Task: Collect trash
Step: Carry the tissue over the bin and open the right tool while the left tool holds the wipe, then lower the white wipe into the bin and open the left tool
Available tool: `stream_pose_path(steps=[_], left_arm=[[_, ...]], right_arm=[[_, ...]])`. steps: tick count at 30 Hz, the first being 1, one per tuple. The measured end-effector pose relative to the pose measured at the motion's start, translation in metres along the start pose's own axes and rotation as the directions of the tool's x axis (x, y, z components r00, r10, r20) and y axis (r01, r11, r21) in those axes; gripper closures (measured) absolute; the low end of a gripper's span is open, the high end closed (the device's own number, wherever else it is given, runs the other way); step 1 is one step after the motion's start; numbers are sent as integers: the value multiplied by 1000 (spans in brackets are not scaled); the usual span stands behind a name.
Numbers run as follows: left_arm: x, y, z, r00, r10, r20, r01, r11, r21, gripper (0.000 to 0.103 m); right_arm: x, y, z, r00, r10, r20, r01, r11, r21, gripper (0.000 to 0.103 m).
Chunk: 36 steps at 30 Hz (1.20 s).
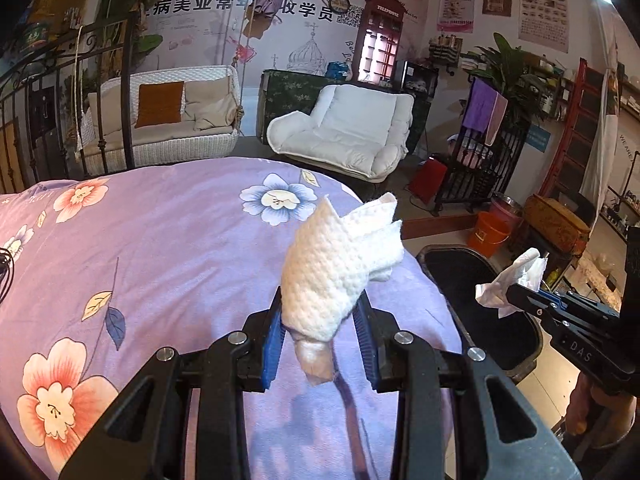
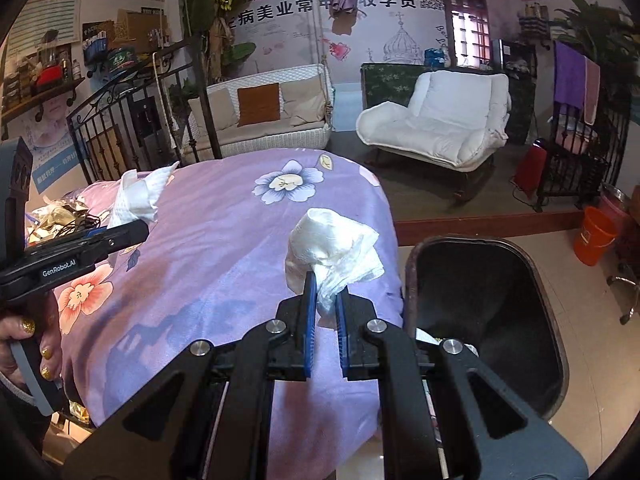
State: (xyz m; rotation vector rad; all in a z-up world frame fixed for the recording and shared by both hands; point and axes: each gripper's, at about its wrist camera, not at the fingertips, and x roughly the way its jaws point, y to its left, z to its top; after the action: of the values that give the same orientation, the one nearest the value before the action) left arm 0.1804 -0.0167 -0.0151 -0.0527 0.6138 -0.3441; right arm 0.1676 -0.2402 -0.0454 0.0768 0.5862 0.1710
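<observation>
My left gripper (image 1: 322, 312) is shut on a thick quilted white paper towel wad (image 1: 340, 264), held above the purple floral bedspread (image 1: 160, 248). My right gripper (image 2: 325, 290) is shut on a thin crumpled white tissue (image 2: 332, 244), held near the bed's right edge. A black trash bin (image 2: 480, 312) stands open on the floor just right of the bed; it also shows in the left wrist view (image 1: 472, 280). The right gripper with its tissue (image 1: 516, 280) hangs over the bin's far side in the left wrist view. The left gripper with its towel (image 2: 140, 196) shows at the left in the right wrist view.
Shiny wrappers and cables (image 2: 60, 216) lie at the bed's left edge. An orange bucket (image 2: 592, 236) and pink bucket stand on the floor to the right. A white armchair (image 2: 440, 120), a wicker swing seat (image 2: 264, 112) and a black iron railing (image 2: 132, 120) stand behind the bed.
</observation>
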Motion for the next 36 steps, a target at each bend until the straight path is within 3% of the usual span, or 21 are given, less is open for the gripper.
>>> stream_pose_path(steps=[7, 14, 21, 24, 26, 36], left_arm=[[15, -40, -8, 997, -72, -20, 73, 996, 55, 70], [32, -76, -16, 985, -156, -74, 164, 981, 105, 70], [44, -95, -23, 973, -198, -117, 212, 968, 131, 70], [47, -99, -26, 971, -205, -126, 222, 966, 136, 70], [48, -101, -27, 968, -212, -132, 229, 964, 134, 70], [60, -119, -31, 957, -232, -177, 261, 952, 162, 70]], right_arm=[[-10, -49, -11, 992, -122, -14, 123, 989, 86, 92], [24, -99, -25, 962, -237, -135, 258, 952, 163, 93], [67, -142, -46, 942, -212, -259, 287, 910, 300, 92], [78, -148, -53, 936, -209, -283, 297, 900, 320, 82], [80, -150, -56, 931, -221, -291, 313, 893, 324, 54], [55, -146, -60, 935, -246, -254, 325, 882, 342, 44]])
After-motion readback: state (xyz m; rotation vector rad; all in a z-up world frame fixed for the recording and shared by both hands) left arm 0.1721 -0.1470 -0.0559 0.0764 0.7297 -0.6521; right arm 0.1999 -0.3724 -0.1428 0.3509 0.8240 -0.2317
